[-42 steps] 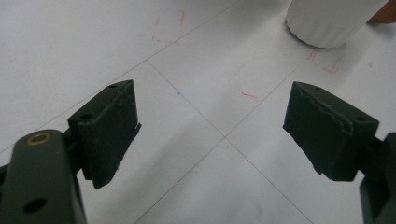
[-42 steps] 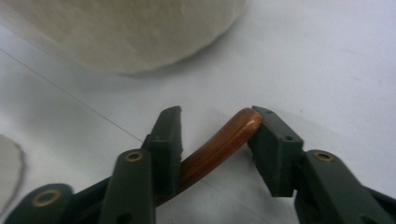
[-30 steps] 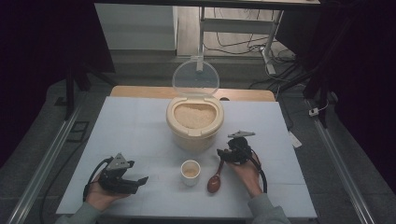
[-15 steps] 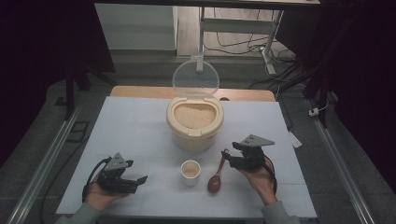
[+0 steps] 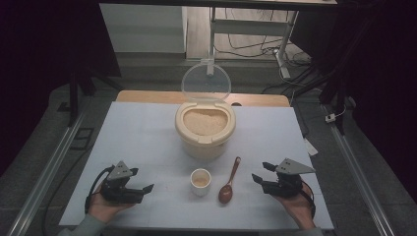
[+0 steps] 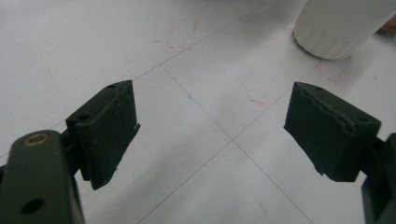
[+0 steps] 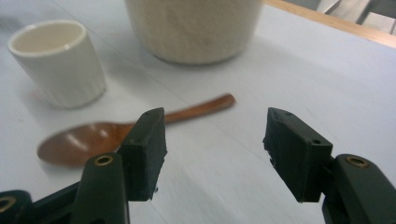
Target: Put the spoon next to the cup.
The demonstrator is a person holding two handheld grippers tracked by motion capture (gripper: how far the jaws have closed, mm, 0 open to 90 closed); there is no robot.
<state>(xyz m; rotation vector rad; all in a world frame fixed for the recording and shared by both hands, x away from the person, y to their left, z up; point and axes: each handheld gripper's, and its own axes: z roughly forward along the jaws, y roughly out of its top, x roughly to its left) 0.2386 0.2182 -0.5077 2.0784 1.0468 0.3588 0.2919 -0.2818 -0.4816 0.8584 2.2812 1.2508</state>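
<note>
The likeliest slip from here, as a judgement, is a knock: the wooden spoon (image 5: 230, 180) lies flat on the white table (image 5: 147, 132) with its bowl just beside the small white cup (image 5: 200, 181), so a gripper coming in low from the right of the frame could push the spoon into the cup and tip it, or scrape the thin handle along instead of getting under it. The rice container (image 5: 205, 129) stands open behind them at centre frame, its clear lid (image 5: 206, 81) upright, and a careless sweep could spill grains. The right gripper (image 5: 263, 178) sits at the lower right of the high view with its jaws spread wide and nothing between them; in the right gripper view the spoon (image 7: 121, 133) lies beyond and left of the fingertips (image 7: 148, 149), apart from them, with the cup (image 7: 58, 63) at upper left. The left gripper (image 5: 142, 191), at lower left, is also spread wide and empty, resting well apart from the cup (image 6: 343, 23), which shows at the upper right of its own view
</note>
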